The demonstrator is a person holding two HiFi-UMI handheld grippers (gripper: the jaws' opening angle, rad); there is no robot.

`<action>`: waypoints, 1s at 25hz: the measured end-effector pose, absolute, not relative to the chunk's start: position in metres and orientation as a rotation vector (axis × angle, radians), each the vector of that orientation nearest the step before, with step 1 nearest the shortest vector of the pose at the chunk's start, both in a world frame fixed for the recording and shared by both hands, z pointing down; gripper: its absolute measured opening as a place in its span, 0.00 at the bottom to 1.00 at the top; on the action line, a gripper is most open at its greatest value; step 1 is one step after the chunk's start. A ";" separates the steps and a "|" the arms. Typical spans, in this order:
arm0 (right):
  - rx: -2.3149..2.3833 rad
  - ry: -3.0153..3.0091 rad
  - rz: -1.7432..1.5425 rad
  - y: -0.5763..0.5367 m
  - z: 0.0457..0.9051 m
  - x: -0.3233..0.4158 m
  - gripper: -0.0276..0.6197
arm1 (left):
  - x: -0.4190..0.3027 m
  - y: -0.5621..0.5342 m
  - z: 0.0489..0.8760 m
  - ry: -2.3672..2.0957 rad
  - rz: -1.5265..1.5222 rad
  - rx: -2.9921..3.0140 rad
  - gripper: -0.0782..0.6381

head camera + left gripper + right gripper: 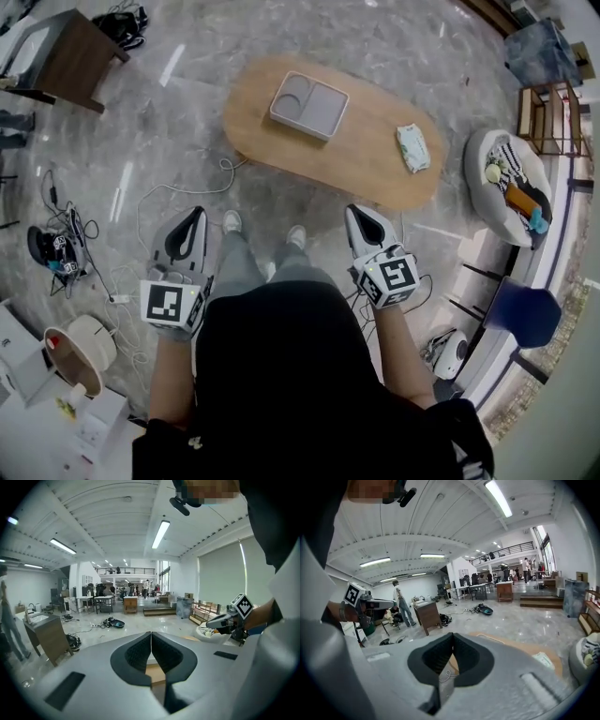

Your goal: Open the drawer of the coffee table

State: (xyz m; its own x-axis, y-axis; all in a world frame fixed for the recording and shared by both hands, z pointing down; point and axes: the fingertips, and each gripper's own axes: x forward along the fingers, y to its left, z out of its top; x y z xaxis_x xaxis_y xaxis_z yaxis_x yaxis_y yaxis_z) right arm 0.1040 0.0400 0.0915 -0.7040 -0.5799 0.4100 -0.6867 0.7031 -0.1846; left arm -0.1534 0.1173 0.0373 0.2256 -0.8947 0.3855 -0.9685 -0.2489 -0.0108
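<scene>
The oval wooden coffee table (375,164) stands on the marble floor just ahead of the person's shoes. A grey two-part tray (309,105) and a pack of wipes (412,147) lie on its top. No drawer front shows from above. My left gripper (197,217) hangs shut and empty to the left of the person's legs, short of the table's near edge. My right gripper (361,214) is shut and empty, its tips close to that near edge. In the left gripper view the left gripper (151,634) has its pads together; in the right gripper view the right gripper (453,637) shows the same.
A white cable (187,187) loops on the floor left of the table. A dark wooden side table (70,56) stands at the far left. A white beanbag with toys (511,183), a wire shelf (548,117) and a blue stool (520,309) are at the right.
</scene>
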 end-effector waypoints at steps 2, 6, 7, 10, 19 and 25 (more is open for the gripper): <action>1.051 -2.552 0.490 0.034 0.099 0.103 0.04 | -0.161 0.101 0.043 -1.705 0.466 2.297 0.13; 1.179 -2.464 0.542 0.023 0.115 0.099 0.04 | -0.177 0.068 0.061 -1.551 0.533 2.375 0.13; 1.208 -2.442 0.556 0.022 0.119 0.097 0.04 | -0.181 0.060 0.066 -1.513 0.550 2.384 0.13; 1.283 -2.380 0.602 0.017 0.136 0.093 0.04 | -0.193 0.046 0.090 -1.402 0.613 2.409 0.13; 1.419 -2.211 0.718 0.007 0.213 0.096 0.04 | -0.214 0.009 0.190 -1.183 0.763 2.387 0.13; 1.441 -2.131 0.741 0.002 0.269 0.102 0.04 | -0.220 -0.002 0.262 -1.114 0.809 2.305 0.13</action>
